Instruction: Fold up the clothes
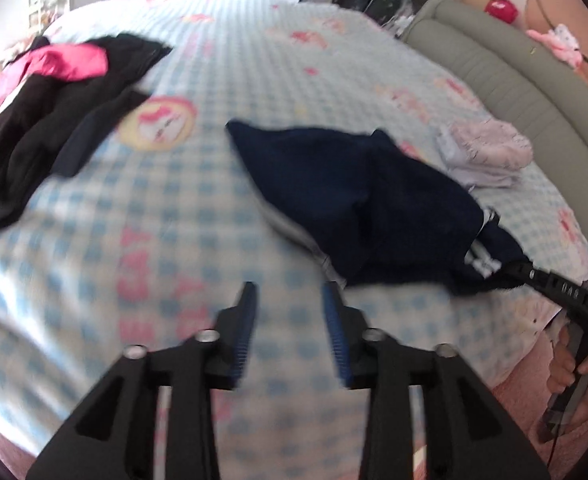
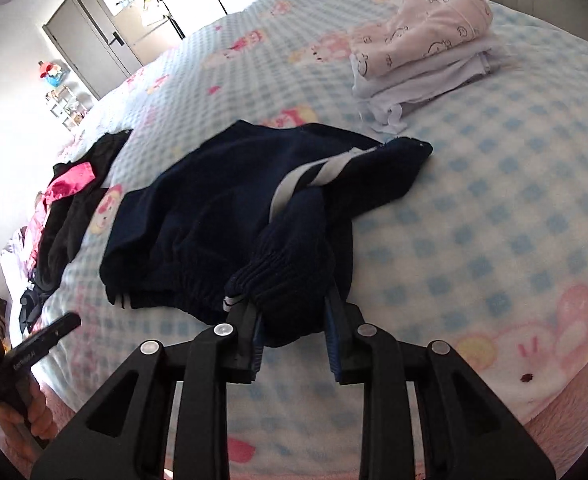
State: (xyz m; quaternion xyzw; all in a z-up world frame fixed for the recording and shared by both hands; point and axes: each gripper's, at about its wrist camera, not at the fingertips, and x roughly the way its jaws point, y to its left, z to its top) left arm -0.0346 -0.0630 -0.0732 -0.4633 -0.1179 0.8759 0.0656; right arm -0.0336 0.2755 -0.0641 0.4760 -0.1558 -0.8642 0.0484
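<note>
A dark navy garment with white stripes [image 1: 353,192] lies crumpled on the checked bed blanket [image 1: 214,80]. My left gripper [image 1: 290,300] hovers open just left of the garment's near edge, with only blanket showing between its jaws. In the right wrist view the same navy garment [image 2: 214,208] spreads across the middle, and my right gripper [image 2: 294,308] is shut on its ribbed knit edge at the near side. The right gripper also shows at the right edge of the left wrist view [image 1: 533,276], clamped on the garment's corner.
A heap of black and pink clothes [image 1: 54,92] [image 2: 66,200] lies at the left of the bed. A folded stack of pale clothes [image 1: 485,152] [image 2: 421,60] sits at the far right, near the grey padded headboard [image 1: 513,80]. A person's hand [image 2: 26,412] holds the left gripper.
</note>
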